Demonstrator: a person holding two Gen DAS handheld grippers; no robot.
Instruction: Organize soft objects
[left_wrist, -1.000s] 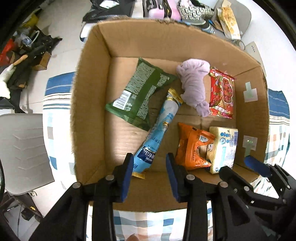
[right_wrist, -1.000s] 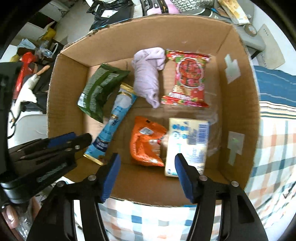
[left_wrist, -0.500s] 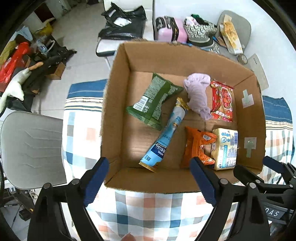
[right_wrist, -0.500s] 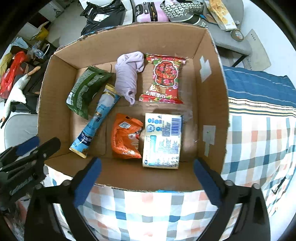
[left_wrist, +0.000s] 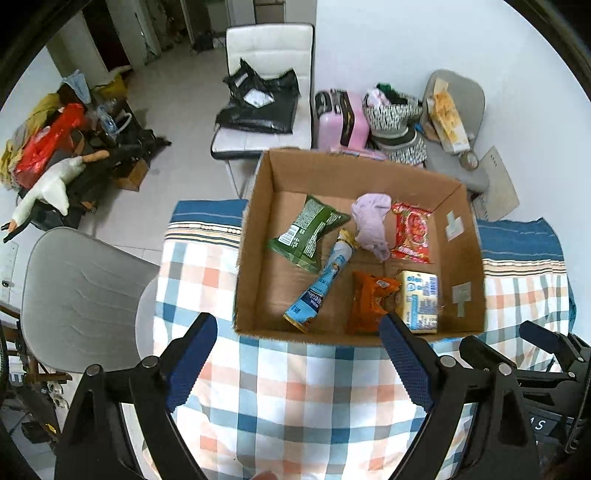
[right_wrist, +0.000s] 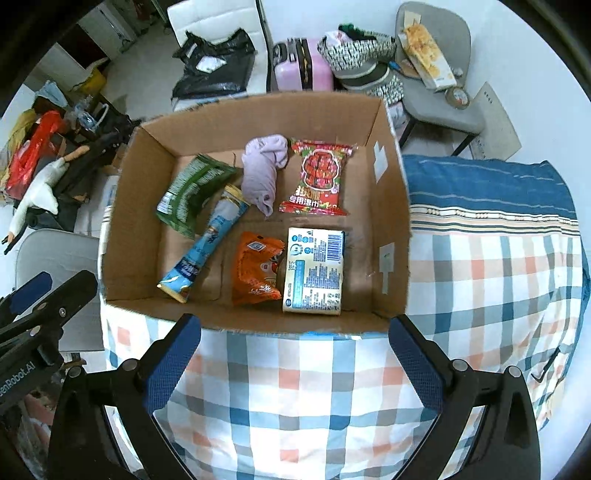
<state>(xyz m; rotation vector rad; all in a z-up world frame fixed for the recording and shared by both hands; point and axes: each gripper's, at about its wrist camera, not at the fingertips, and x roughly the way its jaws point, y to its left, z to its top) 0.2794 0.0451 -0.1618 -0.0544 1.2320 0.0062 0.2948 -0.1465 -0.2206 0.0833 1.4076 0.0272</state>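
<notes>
An open cardboard box (left_wrist: 255, 236) (right_wrist: 395, 206) stands on a checked cloth. Inside lie a green packet (left_wrist: 308, 232) (right_wrist: 192, 192), a blue tube packet (left_wrist: 321, 284) (right_wrist: 207, 243), a lilac cloth (left_wrist: 371, 221) (right_wrist: 262, 173), a red packet (left_wrist: 412, 232) (right_wrist: 319, 181), an orange packet (left_wrist: 369, 302) (right_wrist: 256, 271) and a pale yellow tissue pack (left_wrist: 421, 299) (right_wrist: 316, 271). My left gripper (left_wrist: 295, 358) is open and empty, above the cloth before the box's near wall. My right gripper (right_wrist: 293, 360) is open and empty, likewise before the near wall.
The checked cloth (left_wrist: 295, 398) (right_wrist: 491, 273) covers the surface around the box. A grey chair (left_wrist: 81, 295) stands at left. Behind the box are a white chair with a black bag (left_wrist: 258, 107), a pink suitcase (left_wrist: 341, 118) and clutter on the floor at far left.
Both grippers have pulled back and up out of the box and opened wide. The box contents have not moved.
</notes>
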